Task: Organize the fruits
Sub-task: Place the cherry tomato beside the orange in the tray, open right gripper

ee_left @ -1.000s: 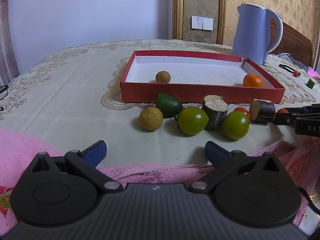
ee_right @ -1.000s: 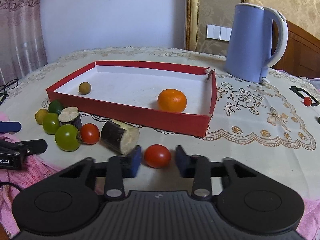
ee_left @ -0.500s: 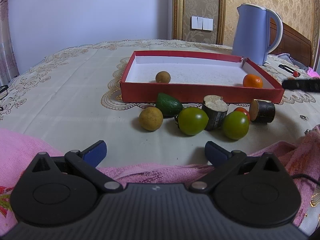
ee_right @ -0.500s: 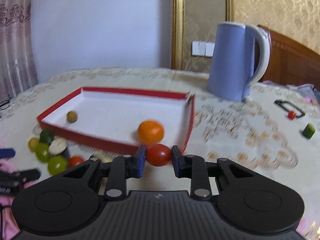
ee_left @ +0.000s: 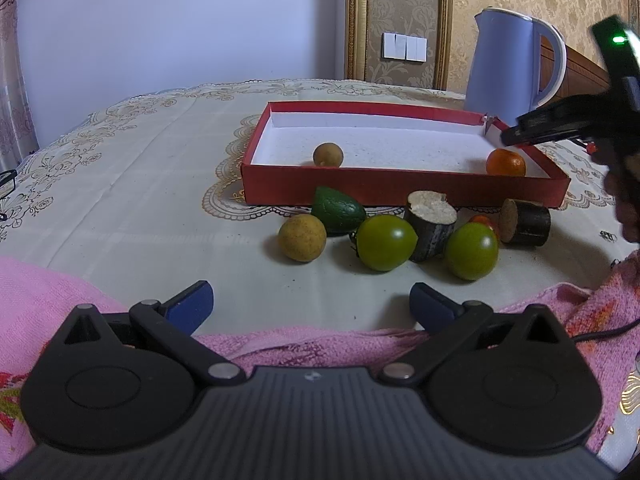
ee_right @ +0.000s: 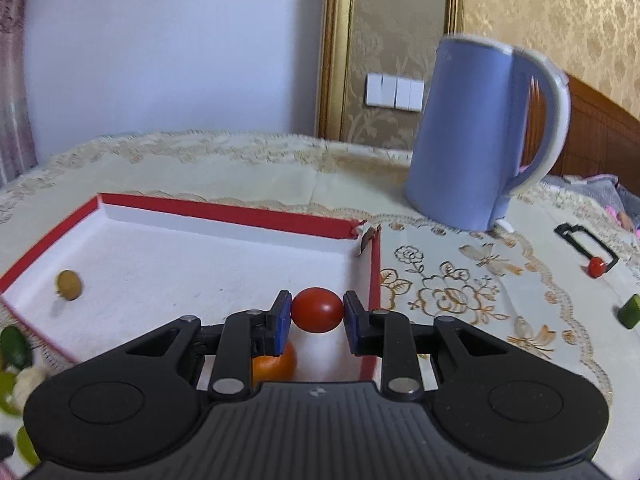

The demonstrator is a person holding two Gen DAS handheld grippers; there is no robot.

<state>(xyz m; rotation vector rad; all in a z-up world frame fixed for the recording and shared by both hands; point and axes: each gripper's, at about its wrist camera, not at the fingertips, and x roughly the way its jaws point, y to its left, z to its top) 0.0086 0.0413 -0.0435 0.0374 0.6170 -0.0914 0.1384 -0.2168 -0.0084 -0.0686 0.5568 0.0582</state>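
My right gripper point(ee_right: 317, 316) is shut on a red tomato point(ee_right: 317, 310) and holds it above the right end of the red box point(ee_right: 240, 214), over the orange point(ee_right: 276, 366). A small brown fruit point(ee_right: 69, 285) lies at the box's left. In the left wrist view the box point(ee_left: 400, 190) holds the brown fruit point(ee_left: 328, 155) and the orange point(ee_left: 505, 163); the right gripper's arm point(ee_left: 560, 124) hangs over its right end. My left gripper point(ee_left: 311, 307) is open and empty, low over a pink towel point(ee_left: 36, 296). In front lie a yellow fruit point(ee_left: 302, 237), an avocado point(ee_left: 338, 210), two green tomatoes point(ee_left: 386, 243) and two cut stem pieces point(ee_left: 430, 220).
A blue kettle point(ee_right: 480, 132) stands behind the box on the right. A small red ball point(ee_right: 596, 267), a black frame point(ee_right: 584, 242) and a green piece point(ee_right: 630, 311) lie on the tablecloth at far right. Another red tomato point(ee_left: 484, 221) sits behind a green one.
My right gripper closed on the red tomato, lifted it off the table and carried it forward over the box's right end. The left gripper has not moved.
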